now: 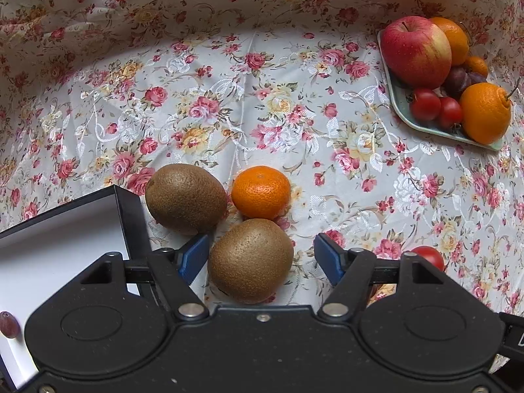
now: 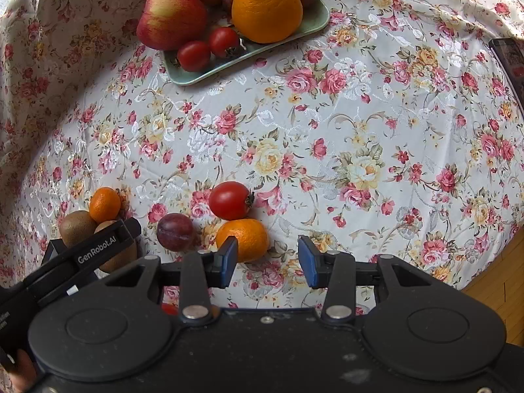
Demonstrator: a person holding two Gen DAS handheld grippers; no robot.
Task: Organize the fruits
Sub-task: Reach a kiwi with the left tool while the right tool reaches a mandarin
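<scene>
Right wrist view is showing a pale green rectangular tray (image 2: 314, 21) holding one red apple (image 2: 170, 16), two big oranges, two cherry tomatoes and some dark plums, perhaps three. Open flowered worktop (image 2: 327, 137) is lying between it and the loose fruit. Right tongs (image 2: 267, 258) are gaping empty beside a small orange mandarin (image 2: 245, 237). Left tongs (image 1: 260, 258) are standing open around one of two brown fuzzy kiwis (image 1: 250, 258), pads apparently not pressing.
</scene>
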